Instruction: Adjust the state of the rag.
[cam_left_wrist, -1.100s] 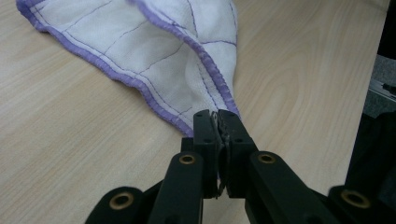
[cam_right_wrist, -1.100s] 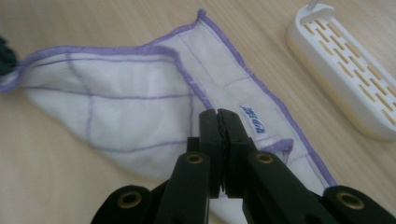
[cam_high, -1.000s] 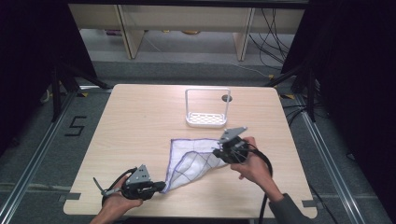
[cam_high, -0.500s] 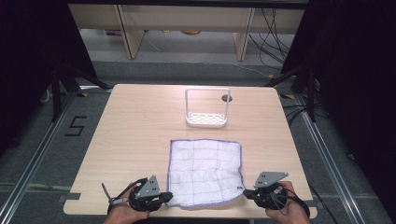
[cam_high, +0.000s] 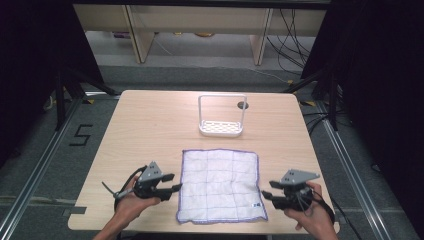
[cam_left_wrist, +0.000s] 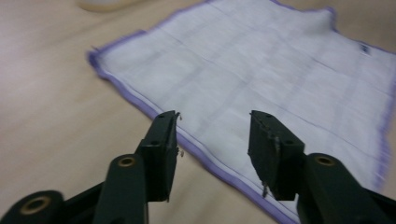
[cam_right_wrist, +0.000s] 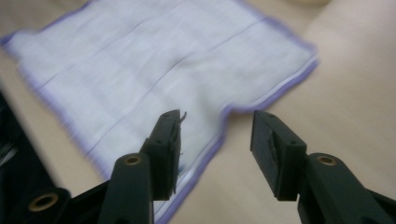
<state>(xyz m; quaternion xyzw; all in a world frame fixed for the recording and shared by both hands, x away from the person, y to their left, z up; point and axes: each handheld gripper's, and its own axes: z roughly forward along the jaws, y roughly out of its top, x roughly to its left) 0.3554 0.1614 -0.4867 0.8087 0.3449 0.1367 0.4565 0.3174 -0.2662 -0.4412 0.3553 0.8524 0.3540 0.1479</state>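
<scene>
1. High view: the cloth lies flat and spread near the worktop's front edge, about midway between its left and right edges.
2. It is close to square, so no long axis stands out; its sides run nearly parallel to the worktop's edges, and a small label sits by its front right corner.
3. Left tool hovers just beside the cloth's left edge, near the front left corner, pointing right at it; its jaws have just been opening and stand apart with nothing between them.
4. Right tool sits just off the cloth's right edge, pointing left; its jaws have likewise just been opening and grip nothing.
5. A rack stands beyond the cloth, toward the back edge.
6. A second ago the cloth was bunched and lifted by the right tool; it is now laid out flat.
</scene>
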